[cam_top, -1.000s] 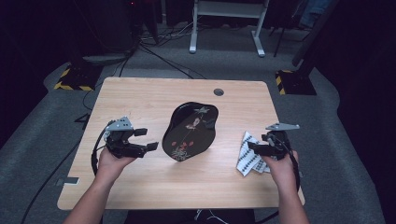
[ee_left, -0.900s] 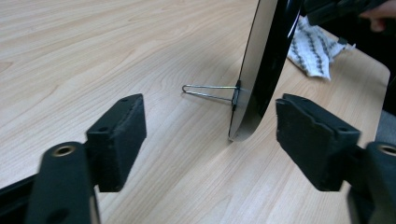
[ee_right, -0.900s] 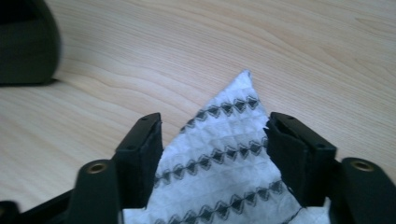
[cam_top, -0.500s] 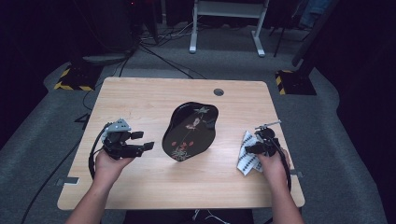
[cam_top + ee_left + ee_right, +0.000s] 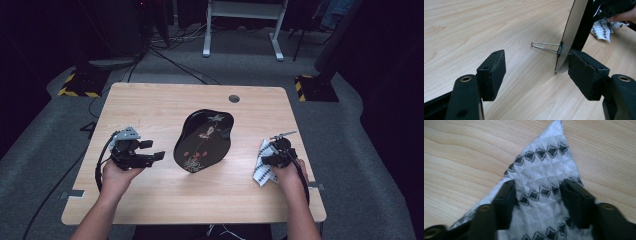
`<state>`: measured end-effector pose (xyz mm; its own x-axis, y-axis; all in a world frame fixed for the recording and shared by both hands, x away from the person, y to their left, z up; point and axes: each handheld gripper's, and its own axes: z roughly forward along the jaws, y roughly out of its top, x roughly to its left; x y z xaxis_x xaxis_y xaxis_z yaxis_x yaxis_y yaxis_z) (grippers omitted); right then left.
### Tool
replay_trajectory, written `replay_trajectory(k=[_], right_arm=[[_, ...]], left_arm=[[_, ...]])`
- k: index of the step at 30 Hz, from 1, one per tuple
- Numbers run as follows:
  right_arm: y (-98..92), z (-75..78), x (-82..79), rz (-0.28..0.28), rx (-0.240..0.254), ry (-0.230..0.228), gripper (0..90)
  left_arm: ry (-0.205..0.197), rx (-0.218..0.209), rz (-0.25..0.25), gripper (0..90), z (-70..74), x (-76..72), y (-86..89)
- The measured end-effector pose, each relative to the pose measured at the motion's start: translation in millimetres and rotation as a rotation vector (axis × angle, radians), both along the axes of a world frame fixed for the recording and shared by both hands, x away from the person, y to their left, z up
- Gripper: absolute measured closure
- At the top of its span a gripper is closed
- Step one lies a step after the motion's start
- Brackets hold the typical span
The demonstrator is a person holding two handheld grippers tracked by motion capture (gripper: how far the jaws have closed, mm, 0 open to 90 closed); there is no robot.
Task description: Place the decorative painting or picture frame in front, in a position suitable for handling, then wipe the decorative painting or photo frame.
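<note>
Patterned cloth (image 5: 541,192) was straddled by the right gripper (image 5: 537,191).
Its jaws, lowered onto the table (image 5: 150,110), had just been closing, not yet pinching.

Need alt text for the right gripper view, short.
The right gripper is down on a white cloth patterned with black diamonds, a fold of it between the two black jaws, which have just been closing. The cloth lies on a light wooden table.

Bench (image 5: 150,107) is pale matt woodgrain, the tray (image 5: 202,140) glossy black lacquer on a thin wire stand (image 5: 545,46), cloth (image 5: 541,185) a quilted white weave.
</note>
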<state>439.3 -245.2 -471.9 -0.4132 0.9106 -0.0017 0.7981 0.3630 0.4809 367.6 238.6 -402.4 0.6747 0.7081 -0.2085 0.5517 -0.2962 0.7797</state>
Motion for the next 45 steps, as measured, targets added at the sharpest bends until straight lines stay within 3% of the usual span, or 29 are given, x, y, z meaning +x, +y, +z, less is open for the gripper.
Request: replay_trajectory(k=[3, 8, 10, 13, 18, 21, 29, 33, 36, 38, 42, 45], right_arm=[[2.1, 0.8, 0.2, 0.010, 0.008, -0.013, 70.3], [5.4, -0.3, -2.9, 0.020, 0.007, -0.047, 78.4], [5.7, 0.5, -4.1, 0.020, 0.009, -0.057, 79.1], [7.9, 8.8, -9.2, 0.040, 0.006, -0.107, 79.5], [6.1, 31.1, -21.8, 0.063, 0.093, -0.181, 79.2], [6.4, 45.9, -31.0, 0.075, 0.150, -0.237, 79.0], [20.2, 82.9, -51.6, 0.150, 0.228, -0.386, 78.9], [29.8, 94.4, -56.6, 0.190, 0.246, -0.420, 78.9], [34.8, 99.8, -57.4, 0.214, 0.273, -0.422, 78.8], [37.3, 102.6, -58.4, 0.223, 0.294, -0.422, 78.8], [42.3, 110.1, -60.0, 0.250, 0.323, -0.429, 78.8], [47.8, 117.9, -60.6, 0.273, 0.337, -0.443, 78.8]], left_arm=[[0.015, -0.009, 0.009, 30.3, -0.7, 1.0, -1.2], [0.027, -0.010, 0.002, 28.7, -3.0, 3.9, -3.0], [0.017, 0.005, -0.005, 27.8, -3.7, 4.6, -5.2], [0.014, 0.000, -0.026, 26.2, -3.6, 5.1, -9.6], [0.012, -0.037, -0.059, 25.7, -0.5, 4.3, -18.5], [0.019, -0.039, -0.053, 26.1, 0.9, 3.2, -24.6], [0.001, 0.015, -0.035, 24.7, -3.0, 2.3, -41.5], [-0.009, 0.024, -0.035, 24.3, -7.0, 2.4, -50.0], [-0.046, 0.045, -0.019, 24.5, -9.0, 1.5, -56.2], [-0.060, 0.029, -0.024, 30.2, -10.8, 2.5, -58.4], [-0.066, 0.039, -0.015, 36.3, -15.3, 5.6, -64.3], [-0.042, 0.018, -0.031, 37.2, -19.3, 8.8, -67.6]])
